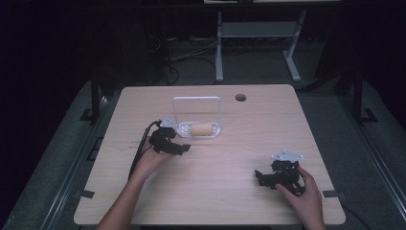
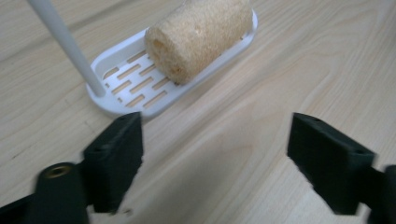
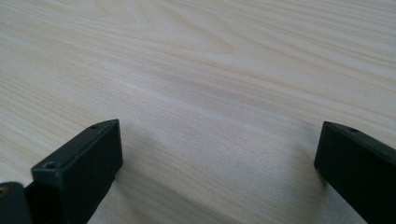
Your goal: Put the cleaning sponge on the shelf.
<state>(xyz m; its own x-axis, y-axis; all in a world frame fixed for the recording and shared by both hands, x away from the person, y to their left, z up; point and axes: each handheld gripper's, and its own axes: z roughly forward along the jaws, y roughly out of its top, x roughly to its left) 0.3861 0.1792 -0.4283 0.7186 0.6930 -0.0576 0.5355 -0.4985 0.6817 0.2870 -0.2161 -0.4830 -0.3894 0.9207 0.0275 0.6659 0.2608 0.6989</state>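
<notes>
Loofah (image 2: 198, 35) lies in tray (image 2: 121, 95), upper centre; left gripper (image 2: 215, 158), jaws wide and empty, should be withdrawn straight back.

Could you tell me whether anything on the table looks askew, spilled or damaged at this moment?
Nothing stands out. The loofah roll lies on its side in the white slotted tray, whole and clean, and the tray sits flat on the wooden table. No spill or breakage is visible.
</notes>
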